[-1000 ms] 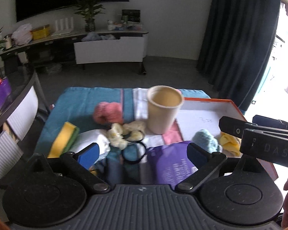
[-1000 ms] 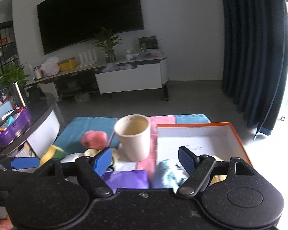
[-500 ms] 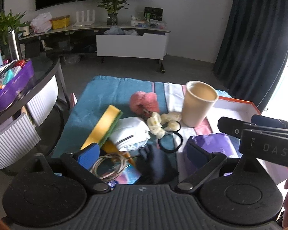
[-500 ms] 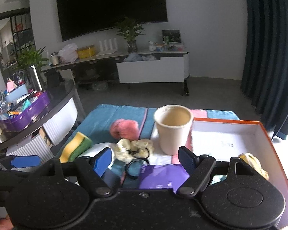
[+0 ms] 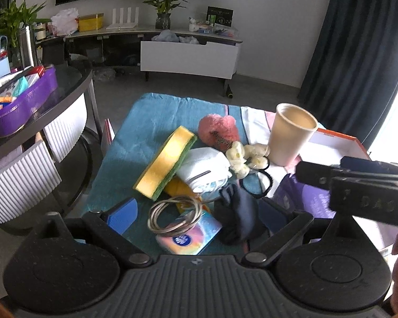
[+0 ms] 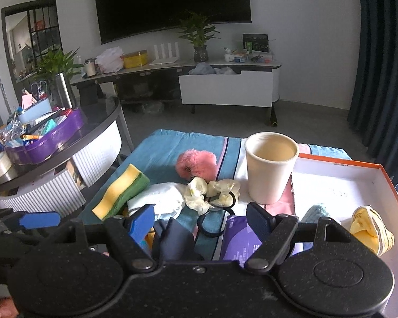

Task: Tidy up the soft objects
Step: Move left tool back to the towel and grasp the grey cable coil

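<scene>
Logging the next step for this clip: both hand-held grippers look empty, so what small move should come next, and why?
Probably lower the left hand-held gripper onto the dark glove lying just ahead between its open fingers. The right hand-held gripper is open and empty too. The orange-rimmed box already holds a yellow soft item and a light blue one, so the glove likely goes there next.

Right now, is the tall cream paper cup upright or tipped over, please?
Upright: the tall cream paper cup stands on its base on the cloth, its open mouth facing up in both wrist views.
</scene>
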Demonstrator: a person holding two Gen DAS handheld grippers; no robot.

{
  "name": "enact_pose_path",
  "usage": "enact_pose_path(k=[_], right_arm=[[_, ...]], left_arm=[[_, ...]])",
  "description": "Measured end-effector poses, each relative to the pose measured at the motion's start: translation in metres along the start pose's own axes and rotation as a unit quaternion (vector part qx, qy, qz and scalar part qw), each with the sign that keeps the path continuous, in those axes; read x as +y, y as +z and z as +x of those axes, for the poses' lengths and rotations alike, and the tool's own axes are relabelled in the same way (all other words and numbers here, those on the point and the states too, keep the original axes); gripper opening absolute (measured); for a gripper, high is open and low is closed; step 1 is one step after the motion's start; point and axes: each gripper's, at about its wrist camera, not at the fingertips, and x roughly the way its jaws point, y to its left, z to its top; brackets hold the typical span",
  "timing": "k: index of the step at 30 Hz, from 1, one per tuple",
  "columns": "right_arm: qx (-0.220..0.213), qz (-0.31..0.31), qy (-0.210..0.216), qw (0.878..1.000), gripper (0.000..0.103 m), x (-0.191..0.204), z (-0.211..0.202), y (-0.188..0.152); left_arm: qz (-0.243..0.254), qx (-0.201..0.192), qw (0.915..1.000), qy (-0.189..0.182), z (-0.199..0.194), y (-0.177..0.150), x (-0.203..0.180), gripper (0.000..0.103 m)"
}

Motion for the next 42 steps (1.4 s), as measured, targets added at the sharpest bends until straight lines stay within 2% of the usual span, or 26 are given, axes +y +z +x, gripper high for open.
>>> enact_pose_path(k=[13, 23, 26, 27, 29, 30, 38, 42], right_arm=[[0.004, 0.014, 0.009, 1.0, 0.09, -0.011, -0.004, -0.011], [0.002, 0.022, 0.012, 1.0, 0.09, -0.014, -0.004, -0.012], [0.001, 0.021, 0.012, 1.0, 0.09, -0.014, -0.005, -0.011], [0.0, 0.02, 0.013, 1.0, 0.09, -0.013, -0.006, -0.011], [-0.001, 0.019, 0.013, 1.0, 0.09, -0.013, -0.006, -0.011], [-0.001, 0.019, 0.013, 1.0, 0.09, -0.013, -0.006, -0.011], [0.008, 0.009, 0.022, 1.0, 0.09, -0.004, -0.006, -0.014], [0.022, -0.003, 0.029, 0.999, 0.09, 0.006, 0.0, -0.019]], left_arm=[[0.003, 0.036, 0.9993, 0.008, 0.038, -0.032, 0.027, 0.101], [0.006, 0.034, 0.9994, 0.009, 0.064, -0.027, 0.026, 0.1], [0.005, 0.037, 0.9991, 0.018, 0.077, -0.024, 0.028, 0.083], [0.002, 0.04, 0.9991, 0.017, 0.081, -0.023, 0.029, 0.074], [-0.01, 0.047, 0.9989, 0.0, 0.086, -0.023, 0.035, 0.073], [-0.026, 0.048, 0.9984, -0.016, 0.086, -0.023, 0.039, 0.072], [-0.042, 0.034, 0.998, -0.034, 0.055, -0.033, 0.044, 0.071], [-0.043, 0.023, 0.9985, -0.025, 0.038, -0.035, 0.049, 0.071]])
